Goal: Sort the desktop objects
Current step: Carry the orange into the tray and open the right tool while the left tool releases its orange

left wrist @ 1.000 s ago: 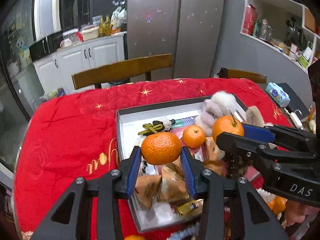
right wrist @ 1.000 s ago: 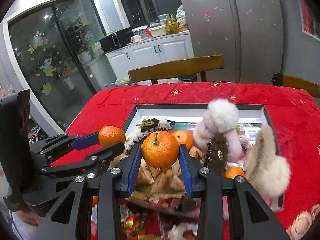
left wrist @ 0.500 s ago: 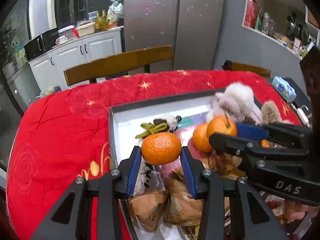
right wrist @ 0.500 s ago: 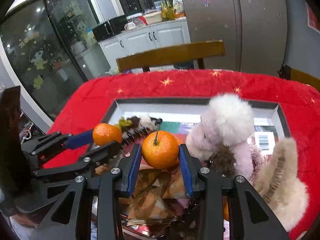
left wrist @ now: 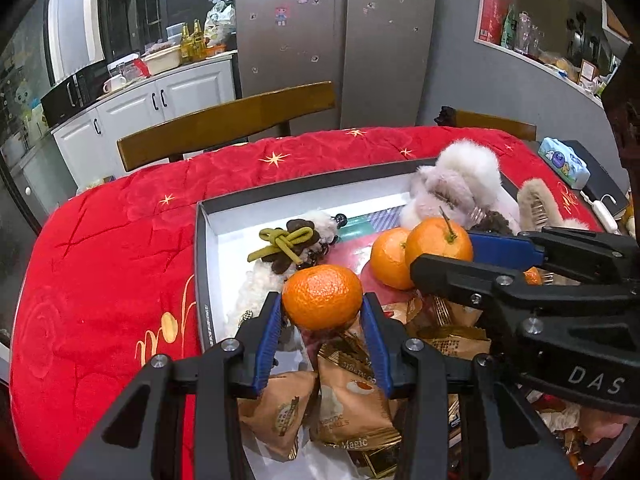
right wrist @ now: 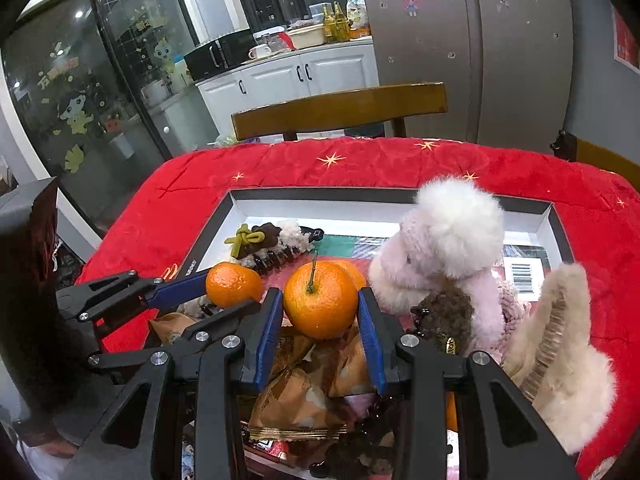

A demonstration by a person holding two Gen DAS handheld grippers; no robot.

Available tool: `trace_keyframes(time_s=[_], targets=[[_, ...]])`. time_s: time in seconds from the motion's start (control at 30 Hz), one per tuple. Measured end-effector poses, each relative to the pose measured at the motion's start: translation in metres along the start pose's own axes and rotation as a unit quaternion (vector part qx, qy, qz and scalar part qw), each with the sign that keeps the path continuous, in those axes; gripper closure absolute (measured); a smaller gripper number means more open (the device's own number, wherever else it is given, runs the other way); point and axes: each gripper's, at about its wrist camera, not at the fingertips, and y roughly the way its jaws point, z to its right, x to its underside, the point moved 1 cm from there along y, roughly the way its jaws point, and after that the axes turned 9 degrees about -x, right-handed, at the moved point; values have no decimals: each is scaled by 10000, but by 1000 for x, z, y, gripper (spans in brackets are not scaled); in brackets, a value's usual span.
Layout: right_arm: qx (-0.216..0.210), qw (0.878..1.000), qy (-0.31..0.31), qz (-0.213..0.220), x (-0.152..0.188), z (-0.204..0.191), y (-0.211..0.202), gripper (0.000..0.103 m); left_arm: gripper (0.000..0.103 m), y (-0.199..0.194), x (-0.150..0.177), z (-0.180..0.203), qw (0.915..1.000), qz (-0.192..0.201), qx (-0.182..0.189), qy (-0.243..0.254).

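tablecloth (left wrist: 100, 264): crinkled red cloth | chair (left wrist: 228, 120): glossy wood | snack packets (left wrist: 348, 400): shiny foil | fridge (left wrist: 336, 40): brushed metal

A wooden chair (left wrist: 226, 120) stands behind the red tablecloth (left wrist: 100, 264); beyond the chair are white cabinets (left wrist: 160, 100) and a steel refrigerator (left wrist: 336, 40).

We held a mandarin (left wrist: 322, 297) clamped in the left gripper (left wrist: 322, 322) above the snack packets (left wrist: 352, 404) in the near part of the box (left wrist: 202, 280), while the right gripper (left wrist: 452, 248) gripped a stemmed orange (left wrist: 438, 242) at right.
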Motion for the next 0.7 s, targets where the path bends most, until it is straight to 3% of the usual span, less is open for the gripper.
trace_keyframes(time_s=[0.37, 0.6, 0.67, 0.7], targets=[[7, 10000, -9, -20, 2, -1, 2, 67, 61, 3, 0, 0, 10000, -56, -20, -17], [-34, 10000, -20, -52, 0, -2, 0, 63, 61, 2, -1, 2, 9997, 37, -255, 59], [-69, 10000, -52, -44, 0, -3, -1, 57, 49, -3, -3, 1, 9997, 90, -237, 54], [-83, 9999, -48, -44, -1, -4, -2, 56, 34, -5, -5, 0, 9997, 110, -211, 13]])
